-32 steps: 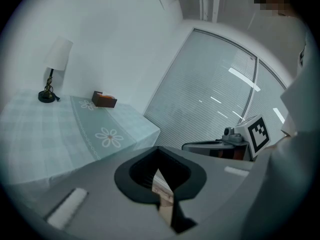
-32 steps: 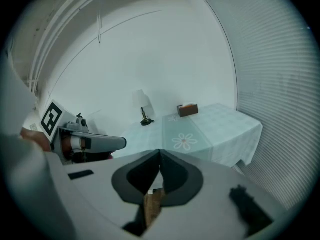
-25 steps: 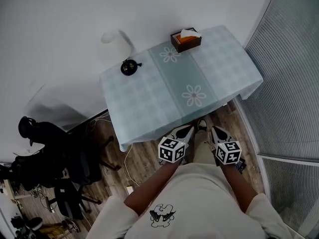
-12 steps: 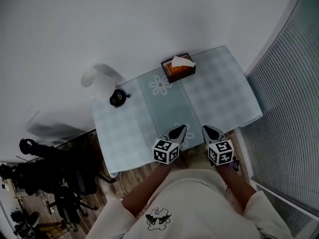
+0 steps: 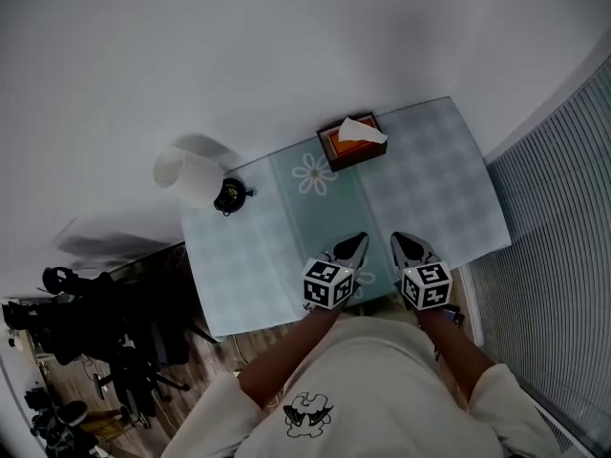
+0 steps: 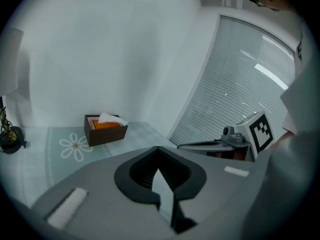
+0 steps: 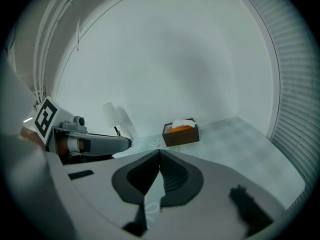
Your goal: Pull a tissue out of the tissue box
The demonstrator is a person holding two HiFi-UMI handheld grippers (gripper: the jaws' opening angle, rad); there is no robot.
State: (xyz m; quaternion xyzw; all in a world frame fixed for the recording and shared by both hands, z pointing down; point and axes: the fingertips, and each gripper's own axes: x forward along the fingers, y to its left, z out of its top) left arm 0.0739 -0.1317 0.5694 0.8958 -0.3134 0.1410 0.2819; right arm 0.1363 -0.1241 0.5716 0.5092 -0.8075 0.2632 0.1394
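- Brought forward since a second ago: left gripper (image 5: 359, 240) and right gripper (image 5: 398, 240), then short of the worktop (image 5: 434, 194) over the wooden floor (image 5: 250, 324), now with their tips above its near edge.
- Left fingers (image 6: 138, 176) pressed together to a point, nothing between them.
- Right fingers (image 7: 177, 179) likewise pressed together, nothing pinched.
- Held side by side, near each other, both aimed across the worktop toward its far side.
- Tissue box (image 5: 349, 145): dark brown, upright at the far edge of the worktop by the wall, on the middle strip with the daisy print, well apart from both grippers.
- White tissue (image 5: 363, 130) sticking up out of the box's open top, above an orange inner pack.
- At the far left corner, a lamp (image 5: 194, 176) with a white shade and a dark base.
- Slatted blinds (image 5: 563, 256) along the right side.
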